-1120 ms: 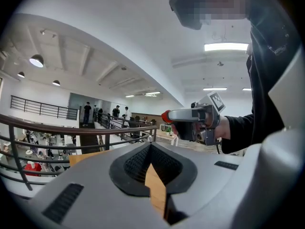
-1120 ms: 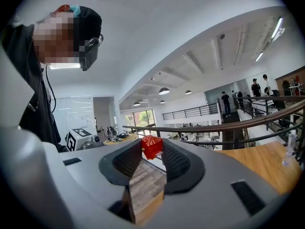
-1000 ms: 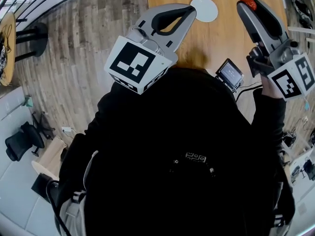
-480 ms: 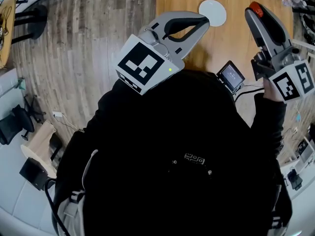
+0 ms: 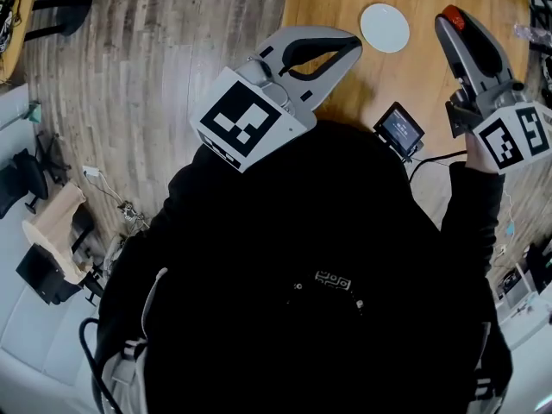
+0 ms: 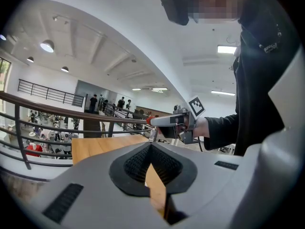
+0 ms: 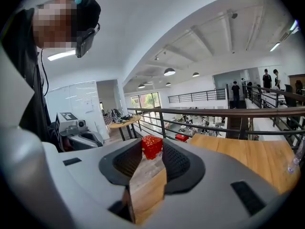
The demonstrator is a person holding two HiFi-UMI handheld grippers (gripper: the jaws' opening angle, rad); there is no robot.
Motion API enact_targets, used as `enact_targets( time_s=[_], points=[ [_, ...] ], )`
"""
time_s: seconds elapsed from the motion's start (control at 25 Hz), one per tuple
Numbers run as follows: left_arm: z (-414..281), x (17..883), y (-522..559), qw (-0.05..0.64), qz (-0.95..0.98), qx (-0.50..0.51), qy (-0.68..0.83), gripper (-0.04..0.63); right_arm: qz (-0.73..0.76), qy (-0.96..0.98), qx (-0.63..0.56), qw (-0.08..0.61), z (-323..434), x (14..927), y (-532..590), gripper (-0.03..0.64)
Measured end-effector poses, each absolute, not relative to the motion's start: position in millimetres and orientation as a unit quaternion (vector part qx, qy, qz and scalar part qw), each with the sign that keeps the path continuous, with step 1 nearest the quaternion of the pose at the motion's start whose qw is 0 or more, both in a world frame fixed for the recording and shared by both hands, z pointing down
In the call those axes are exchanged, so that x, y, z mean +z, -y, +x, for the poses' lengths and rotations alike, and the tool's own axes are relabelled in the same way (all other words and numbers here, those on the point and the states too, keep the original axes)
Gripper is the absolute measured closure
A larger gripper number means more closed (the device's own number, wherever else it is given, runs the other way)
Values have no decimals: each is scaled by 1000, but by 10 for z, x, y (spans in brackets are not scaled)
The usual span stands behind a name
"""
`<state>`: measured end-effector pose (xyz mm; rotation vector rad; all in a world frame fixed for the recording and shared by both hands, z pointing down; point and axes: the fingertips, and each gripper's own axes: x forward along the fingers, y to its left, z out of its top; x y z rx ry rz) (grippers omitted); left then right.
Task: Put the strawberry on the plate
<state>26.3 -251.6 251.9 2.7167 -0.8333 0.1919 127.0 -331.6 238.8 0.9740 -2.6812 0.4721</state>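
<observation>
The right tongs (image 5: pixel 450 22) are clamped on the strawberry (image 7: pixel 152 146), which sits only at their very tips. It is at the upper right of the head view, held in the air above the worktop (image 5: pixel 414 76) and to the right of the white plate (image 5: pixel 385 28). With so shallow a bite, I judge the likeliest failure is the fruit squirting out or twisting loose on the way across, then rolling over the bare wood. A harder squeeze to prevent that could bruise it. Letting go before the tips are over the plate would miss it as well. The left tongs (image 5: pixel 352 46), closed tip to tip on nothing, lie just left of the plate in frame and could nudge it if they drift.
</observation>
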Motion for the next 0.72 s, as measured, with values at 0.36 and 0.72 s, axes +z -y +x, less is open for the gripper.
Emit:
enact_targets(
  time_s=[0.36, 0.72],
  points=[
    [159, 2574, 2368, 164, 931, 71, 319, 597, 315, 921, 170, 150, 1247, 2654, 3402, 476],
    [117, 2554, 2246, 181, 918, 68, 346, 597, 305, 916, 185, 182, 1310, 2908, 3466, 474]
  ],
)
